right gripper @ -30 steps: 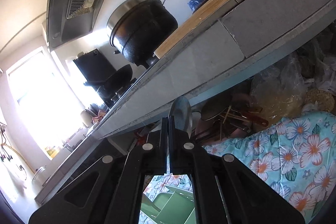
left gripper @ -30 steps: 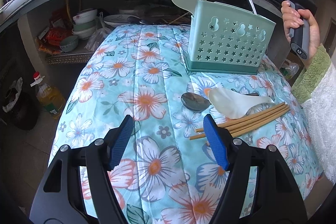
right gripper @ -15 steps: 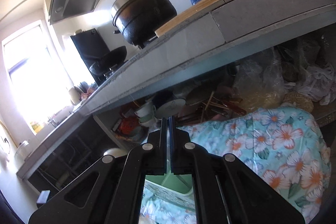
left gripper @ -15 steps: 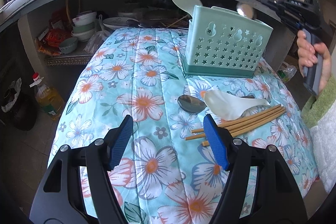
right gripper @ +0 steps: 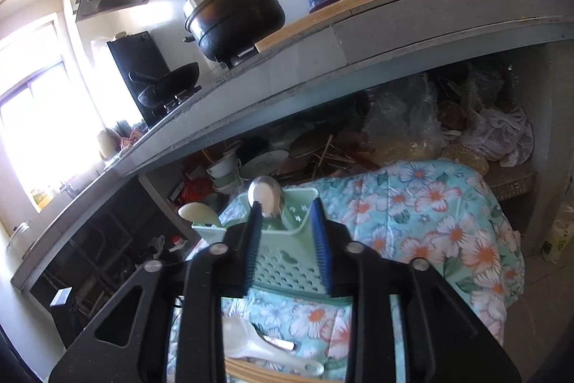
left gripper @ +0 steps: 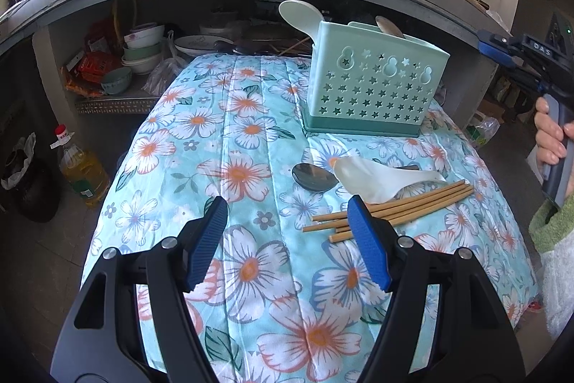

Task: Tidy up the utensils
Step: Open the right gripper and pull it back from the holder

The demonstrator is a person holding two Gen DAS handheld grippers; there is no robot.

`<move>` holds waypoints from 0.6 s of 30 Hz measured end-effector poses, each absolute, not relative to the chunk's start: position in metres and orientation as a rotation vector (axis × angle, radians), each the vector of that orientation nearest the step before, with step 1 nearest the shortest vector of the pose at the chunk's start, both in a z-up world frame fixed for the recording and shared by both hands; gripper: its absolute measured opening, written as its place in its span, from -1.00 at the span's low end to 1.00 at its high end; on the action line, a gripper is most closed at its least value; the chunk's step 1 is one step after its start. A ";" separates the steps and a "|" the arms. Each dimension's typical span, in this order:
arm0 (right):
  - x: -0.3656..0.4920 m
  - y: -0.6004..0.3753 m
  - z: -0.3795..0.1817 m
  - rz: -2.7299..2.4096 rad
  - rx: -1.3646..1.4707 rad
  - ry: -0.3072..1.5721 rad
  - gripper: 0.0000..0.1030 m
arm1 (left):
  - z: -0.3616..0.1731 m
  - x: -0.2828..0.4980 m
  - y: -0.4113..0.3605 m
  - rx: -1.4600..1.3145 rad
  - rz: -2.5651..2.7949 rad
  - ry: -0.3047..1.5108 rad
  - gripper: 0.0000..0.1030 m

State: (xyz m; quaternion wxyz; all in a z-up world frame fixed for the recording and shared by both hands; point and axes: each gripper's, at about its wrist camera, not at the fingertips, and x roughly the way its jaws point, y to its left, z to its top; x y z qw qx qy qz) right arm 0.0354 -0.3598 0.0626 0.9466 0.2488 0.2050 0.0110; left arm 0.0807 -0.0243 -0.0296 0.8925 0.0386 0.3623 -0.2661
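Note:
A mint green caddy (left gripper: 373, 88) stands at the back of the flowered table (left gripper: 233, 131). A white paddle (left gripper: 297, 17) and a metal spoon (left gripper: 389, 26) stick up out of it. In front lie another metal spoon (left gripper: 312, 176), a white ladle (left gripper: 373, 176) and several chopsticks (left gripper: 394, 207). My left gripper (left gripper: 285, 207) hangs open and empty above the near cloth. My right gripper (right gripper: 285, 203) faces the caddy (right gripper: 283, 261) from the side, jaws opening. The spoon (right gripper: 265, 196) stands in the caddy just past its left finger, and the pads do not press on it.
A hand (left gripper: 550, 139) grips the right gripper's handle at the table's right edge. An oil bottle (left gripper: 80, 167) stands on the floor at the left. Stacked bowls (left gripper: 143, 49) fill the shelf under the counter. A black pot (right gripper: 233, 13) sits on the stove.
My right gripper drew back from above the caddy toward the right, and its shut jaws parted. The metal spoon it held now stands in the caddy. The left gripper stayed put.

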 end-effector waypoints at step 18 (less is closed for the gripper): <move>-0.027 -0.302 0.008 -0.160 0.365 0.795 0.34 | -0.044 0.072 -0.033 0.065 -0.583 0.822 0.44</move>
